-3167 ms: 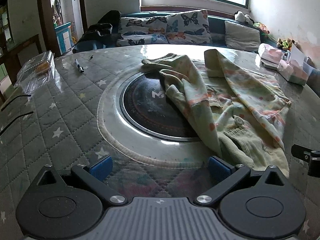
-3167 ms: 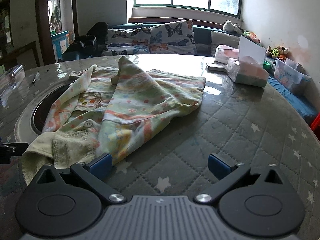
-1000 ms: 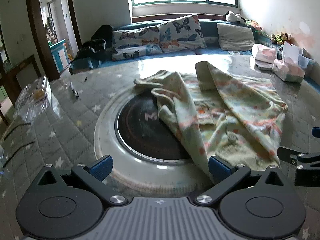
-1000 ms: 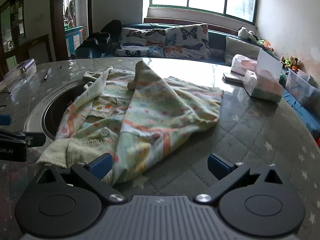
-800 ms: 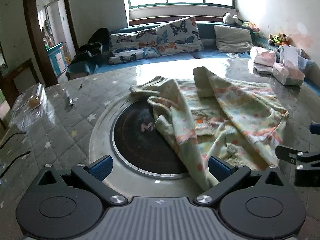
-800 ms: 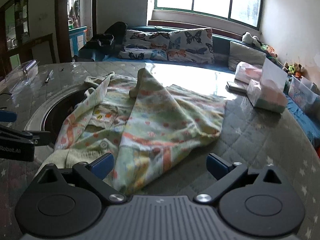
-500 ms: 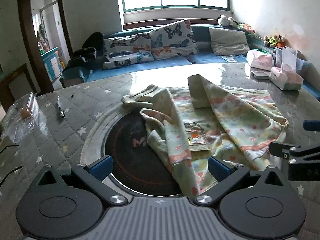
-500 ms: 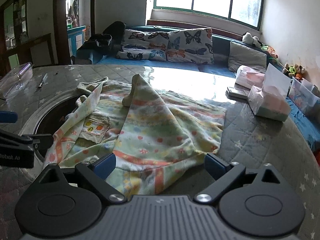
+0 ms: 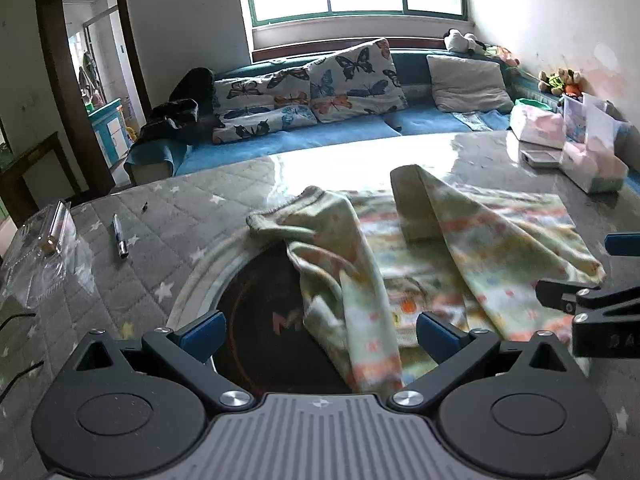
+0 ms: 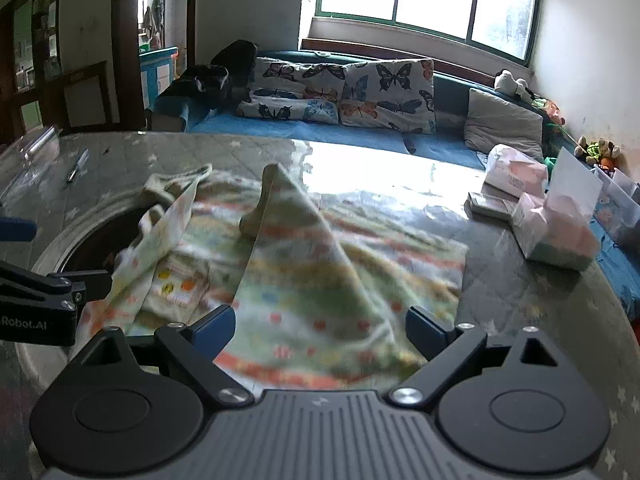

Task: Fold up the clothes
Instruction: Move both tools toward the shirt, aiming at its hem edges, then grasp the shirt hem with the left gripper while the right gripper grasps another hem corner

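While both tongs hover spread wide above its near end, the garment lies crumpled on the bench, its left side draped over the dark round inset and its right side on the quilted star-print cover.

Edges and room: the garment's far hem runs near the glare patch at the bench's far middle. One flap stands peaked at the far centre; a cuffed sleeve reaches left past the inset's rim. Bare cover lies open left of the inset and right of the garment's right edge. A pen lies on the far left, well apart from the garment. A sofa with butterfly cushions stands beyond the far edge.

Containers: a clear plastic box sits at the left edge; its contents cannot be made out. On the far right stand a tissue box with a white sheet upright in it, a pink pack behind it, and a flat item between them. Clear bins stand further right, contents unclear.

Tongs: the left tongs are released, blue pads wide apart, over the inset and the draped left fold, gripping nothing. The right tongs are likewise released, pads wide apart over the near right panel, gripping nothing. Whether either touches the cloth cannot be told. Each tool's tip shows at the other view's side edge.
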`<act>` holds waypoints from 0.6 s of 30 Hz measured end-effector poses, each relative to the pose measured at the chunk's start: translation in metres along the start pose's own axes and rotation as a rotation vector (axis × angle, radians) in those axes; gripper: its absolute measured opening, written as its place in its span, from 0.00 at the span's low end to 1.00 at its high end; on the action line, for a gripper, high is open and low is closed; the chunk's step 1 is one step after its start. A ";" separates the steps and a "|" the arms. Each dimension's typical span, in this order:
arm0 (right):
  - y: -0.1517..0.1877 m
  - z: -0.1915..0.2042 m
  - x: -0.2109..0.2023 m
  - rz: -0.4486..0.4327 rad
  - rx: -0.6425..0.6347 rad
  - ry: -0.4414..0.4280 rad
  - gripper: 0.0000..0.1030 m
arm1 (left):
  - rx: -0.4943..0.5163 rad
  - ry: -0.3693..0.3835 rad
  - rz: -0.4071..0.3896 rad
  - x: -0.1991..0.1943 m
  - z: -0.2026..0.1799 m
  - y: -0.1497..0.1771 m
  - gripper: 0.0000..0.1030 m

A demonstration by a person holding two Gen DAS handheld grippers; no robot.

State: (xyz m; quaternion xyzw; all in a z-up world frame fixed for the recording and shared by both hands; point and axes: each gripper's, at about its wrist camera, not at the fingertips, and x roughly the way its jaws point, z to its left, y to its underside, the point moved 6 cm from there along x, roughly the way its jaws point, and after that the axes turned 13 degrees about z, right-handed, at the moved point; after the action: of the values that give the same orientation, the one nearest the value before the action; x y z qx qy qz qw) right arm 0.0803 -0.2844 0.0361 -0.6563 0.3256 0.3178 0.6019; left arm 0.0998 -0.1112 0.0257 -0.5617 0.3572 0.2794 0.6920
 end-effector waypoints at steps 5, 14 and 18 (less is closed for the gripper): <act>-0.018 -0.005 0.013 0.000 -0.007 -0.006 0.86 | 0.010 0.017 0.017 0.017 -0.001 -0.007 0.82; -0.061 0.000 0.041 -0.010 -0.043 -0.039 0.79 | 0.021 0.072 0.044 0.037 -0.002 -0.014 0.46; -0.084 0.009 0.060 -0.020 -0.075 -0.032 0.78 | 0.021 0.084 0.053 0.041 -0.001 -0.013 0.43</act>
State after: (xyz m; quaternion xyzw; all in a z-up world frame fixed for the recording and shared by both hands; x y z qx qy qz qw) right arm 0.1829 -0.2731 0.0358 -0.6765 0.2971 0.3344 0.5851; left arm 0.1345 -0.1154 0.0000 -0.5559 0.4035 0.2700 0.6748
